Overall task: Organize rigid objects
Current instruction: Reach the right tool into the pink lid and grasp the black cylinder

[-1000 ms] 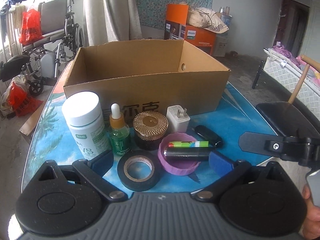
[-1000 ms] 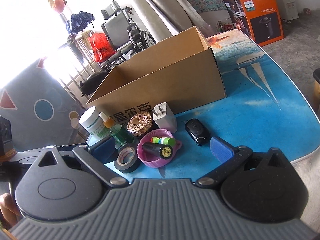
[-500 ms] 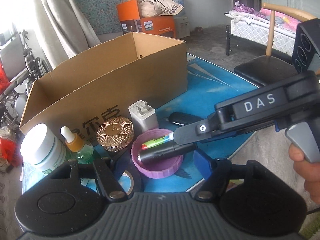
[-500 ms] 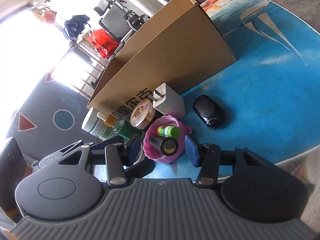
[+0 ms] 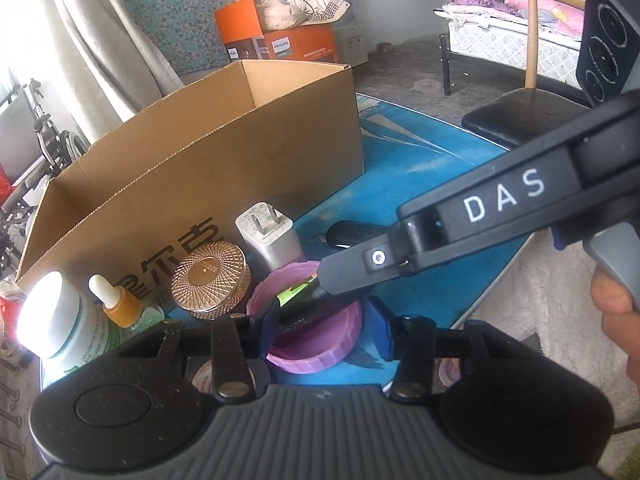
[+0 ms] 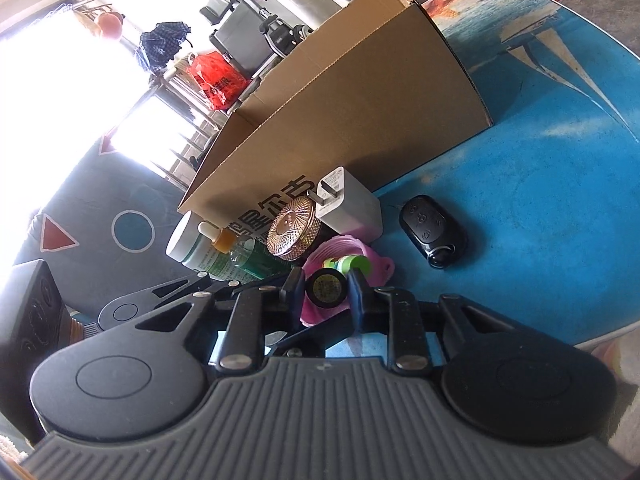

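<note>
Two grippers, right gripper (image 6: 326,289) clamping black cylinder (image 6: 327,289), left gripper (image 5: 320,330) wide around purple lid (image 5: 316,354), "DAS", "PHILIPS" box (image 5: 298,46).

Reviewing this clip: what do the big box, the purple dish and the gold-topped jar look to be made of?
Box: brown corrugated cardboard, matte; fluted edge shows along the rim.
Purple dish: probably moulded plastic or silicone, smooth with a slight sheen and a ribbed outer wall.
Gold-topped jar: lid looks like metal or metallised plastic, shiny with a fine embossed radial pattern; its body is mostly hidden.

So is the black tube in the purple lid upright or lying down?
Lying down: the black tube rests sideways in the purple lid, end facing the right gripper.
</note>
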The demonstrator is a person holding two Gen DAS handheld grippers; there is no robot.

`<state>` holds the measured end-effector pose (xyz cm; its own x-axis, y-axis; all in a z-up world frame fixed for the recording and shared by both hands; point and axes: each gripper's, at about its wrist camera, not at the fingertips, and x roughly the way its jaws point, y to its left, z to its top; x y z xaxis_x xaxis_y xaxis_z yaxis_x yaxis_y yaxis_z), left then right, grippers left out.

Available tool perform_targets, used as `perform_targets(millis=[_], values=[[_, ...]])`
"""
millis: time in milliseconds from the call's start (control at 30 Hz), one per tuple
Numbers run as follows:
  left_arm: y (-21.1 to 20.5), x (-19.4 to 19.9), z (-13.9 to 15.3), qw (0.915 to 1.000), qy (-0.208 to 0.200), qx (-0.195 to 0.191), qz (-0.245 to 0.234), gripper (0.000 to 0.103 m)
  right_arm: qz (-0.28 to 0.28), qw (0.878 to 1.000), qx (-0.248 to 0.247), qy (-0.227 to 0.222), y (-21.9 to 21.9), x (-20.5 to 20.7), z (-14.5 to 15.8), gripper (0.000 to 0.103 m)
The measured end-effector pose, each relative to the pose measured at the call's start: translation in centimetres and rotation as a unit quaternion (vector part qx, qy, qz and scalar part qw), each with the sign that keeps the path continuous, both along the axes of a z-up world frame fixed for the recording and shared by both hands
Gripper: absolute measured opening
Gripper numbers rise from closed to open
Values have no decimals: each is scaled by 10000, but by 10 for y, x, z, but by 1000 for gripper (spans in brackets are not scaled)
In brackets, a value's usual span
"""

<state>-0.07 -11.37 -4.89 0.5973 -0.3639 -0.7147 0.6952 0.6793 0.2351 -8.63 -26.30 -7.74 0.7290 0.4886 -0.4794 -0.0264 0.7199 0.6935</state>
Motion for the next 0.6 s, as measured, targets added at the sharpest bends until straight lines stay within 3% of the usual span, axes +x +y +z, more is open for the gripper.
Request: perform_targets(millis=[233, 600], values=[[9, 5, 3, 9997, -35, -89, 221, 31, 97, 9992, -276, -261, 7, 6, 12, 22], [10, 12, 4, 9996, 17, -159, 219, 30, 172, 9979, -442, -441, 16, 17, 18, 22]])
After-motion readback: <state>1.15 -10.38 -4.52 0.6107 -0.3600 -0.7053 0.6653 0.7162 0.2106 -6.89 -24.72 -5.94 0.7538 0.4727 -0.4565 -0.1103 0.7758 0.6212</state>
